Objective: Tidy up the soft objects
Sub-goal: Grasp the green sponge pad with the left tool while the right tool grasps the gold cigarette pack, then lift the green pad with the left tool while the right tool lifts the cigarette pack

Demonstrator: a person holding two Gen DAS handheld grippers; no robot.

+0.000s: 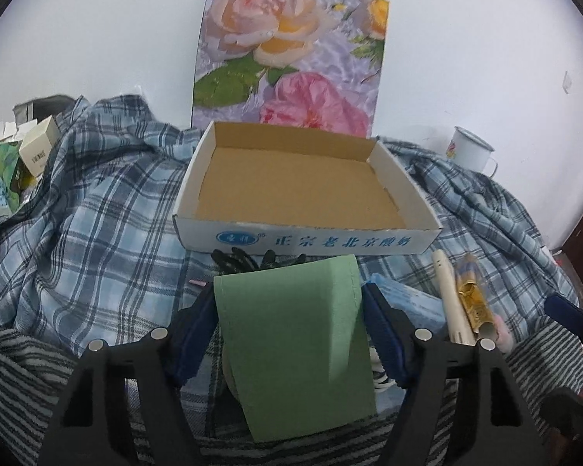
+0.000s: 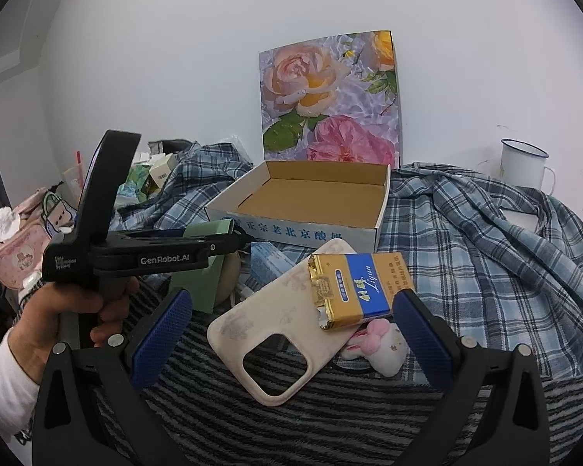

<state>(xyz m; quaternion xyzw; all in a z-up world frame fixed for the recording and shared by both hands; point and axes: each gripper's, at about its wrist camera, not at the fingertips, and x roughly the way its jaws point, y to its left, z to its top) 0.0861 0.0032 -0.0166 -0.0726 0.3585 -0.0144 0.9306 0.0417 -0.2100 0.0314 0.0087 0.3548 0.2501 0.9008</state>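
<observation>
A green fabric pouch [image 1: 291, 345] sits between the blue pads of my left gripper [image 1: 287, 299], which is shut on its two sides. In the right wrist view the pouch [image 2: 198, 275] hangs from that left gripper [image 2: 237, 233], held by a hand [image 2: 70, 310]. Just beyond stands an open cardboard box [image 1: 303, 239] with nothing in it. My right gripper [image 2: 291, 303] is open above a cream phone case [image 2: 260, 334], a gold and blue cigarette pack [image 2: 361, 287] and a small pink plush toy [image 2: 380, 345], touching none of them.
A blue plaid shirt [image 1: 97, 209] and a striped cloth [image 2: 291, 419] cover the surface. A floral board [image 1: 291, 50] leans on the wall behind the box. A white enamel mug [image 2: 522, 167] stands at the back right. Small boxes and bags [image 2: 151, 178] crowd the left.
</observation>
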